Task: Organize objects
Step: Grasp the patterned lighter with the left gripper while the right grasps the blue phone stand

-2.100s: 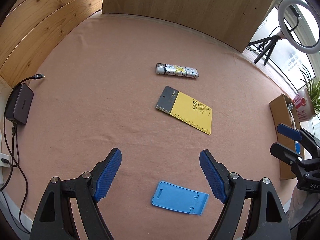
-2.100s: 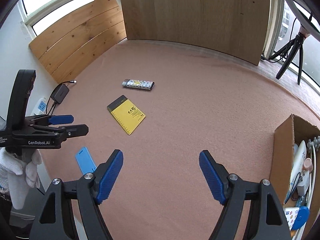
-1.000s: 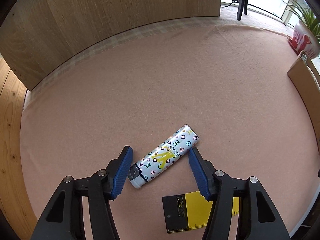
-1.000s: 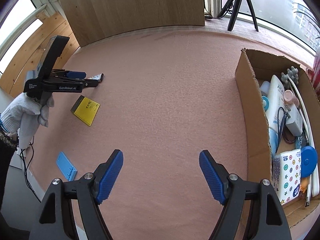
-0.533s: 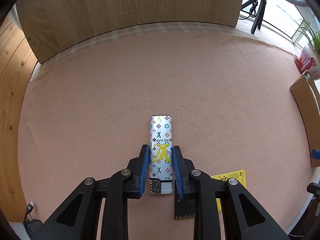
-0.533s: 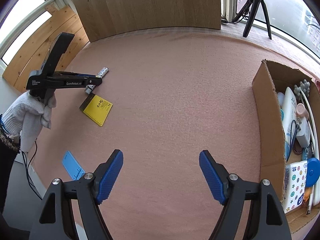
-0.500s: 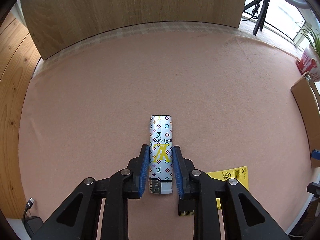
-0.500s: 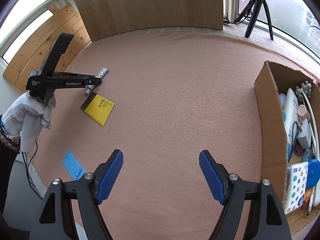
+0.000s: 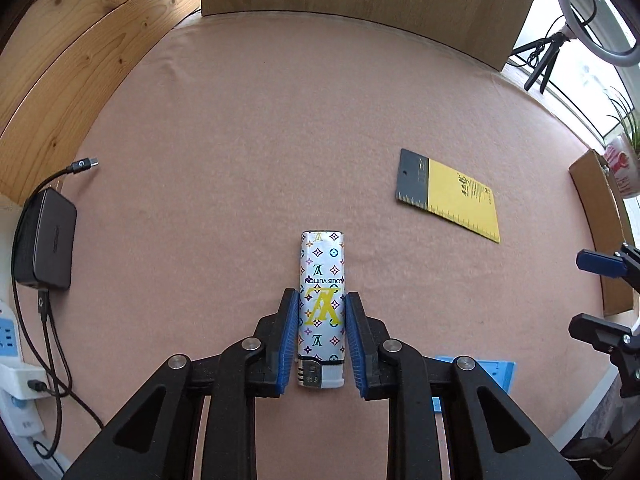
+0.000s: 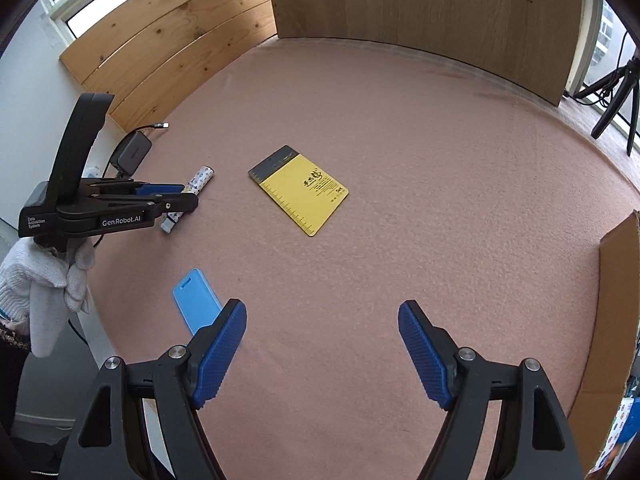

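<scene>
Patterned lighter (image 9: 322, 300) clamped between left gripper (image 9: 322, 340) fingers above pink surface (image 9: 240, 140); right gripper (image 10: 322, 354) fingers wide, empty.

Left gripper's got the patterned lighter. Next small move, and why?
Probably carry it toward the cardboard box at the right edge. The left gripper has both blue pads against the lighter, gripped near its cap end, so the grasp looks done. The yellow notepad and blue stand remain on the pink mat; the right gripper is open and holds nothing.
</scene>
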`<state>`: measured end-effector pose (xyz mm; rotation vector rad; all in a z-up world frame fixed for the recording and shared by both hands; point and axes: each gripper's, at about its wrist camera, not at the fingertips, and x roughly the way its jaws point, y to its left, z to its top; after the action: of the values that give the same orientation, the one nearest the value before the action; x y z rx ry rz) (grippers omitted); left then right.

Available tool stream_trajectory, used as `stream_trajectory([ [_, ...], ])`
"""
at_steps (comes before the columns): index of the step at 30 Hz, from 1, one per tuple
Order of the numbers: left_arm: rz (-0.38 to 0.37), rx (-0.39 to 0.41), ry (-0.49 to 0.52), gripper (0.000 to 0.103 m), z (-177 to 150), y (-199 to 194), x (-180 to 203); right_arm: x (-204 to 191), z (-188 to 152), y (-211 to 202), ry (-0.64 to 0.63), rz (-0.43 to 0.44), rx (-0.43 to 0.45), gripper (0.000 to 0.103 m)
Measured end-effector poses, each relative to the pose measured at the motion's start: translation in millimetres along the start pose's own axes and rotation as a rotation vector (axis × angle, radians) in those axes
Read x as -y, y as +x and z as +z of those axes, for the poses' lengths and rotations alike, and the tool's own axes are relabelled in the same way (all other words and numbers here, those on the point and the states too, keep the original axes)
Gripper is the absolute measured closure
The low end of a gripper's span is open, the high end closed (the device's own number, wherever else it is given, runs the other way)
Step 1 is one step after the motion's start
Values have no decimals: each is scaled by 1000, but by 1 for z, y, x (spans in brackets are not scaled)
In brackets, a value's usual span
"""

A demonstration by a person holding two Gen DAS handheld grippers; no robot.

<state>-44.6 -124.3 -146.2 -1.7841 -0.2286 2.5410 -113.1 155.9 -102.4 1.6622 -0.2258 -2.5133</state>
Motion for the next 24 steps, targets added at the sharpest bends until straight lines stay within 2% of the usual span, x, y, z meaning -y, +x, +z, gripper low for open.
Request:
stream_trajectory([
  [7, 1, 19, -87, 77, -52, -20, 6, -43, -1, 20, -158, 23, -50, 28],
  [9, 3, 19, -97, 62, -58, -23, 5, -54, -2, 24, -200, 32, -65, 28],
  [10, 17, 28, -99, 45, -60, -26, 6, -59, -2, 27, -225, 30, -73, 28],
  [11, 29, 40, -96, 38, -62, -29, 6, -64, -2, 31, -249, 24, -82, 28],
  [17, 42, 52, -97, 38, -65, -36, -2, -93, -5, 47, -396, -9, -120, 28],
  [20, 29, 46, -96, 38, -61, -35, -5, -98, -6, 55, -426, -39, -135, 28],
  [24, 29, 40, -84, 38, -59, -32, -3, -97, -7, 62, -402, -58, -147, 41],
])
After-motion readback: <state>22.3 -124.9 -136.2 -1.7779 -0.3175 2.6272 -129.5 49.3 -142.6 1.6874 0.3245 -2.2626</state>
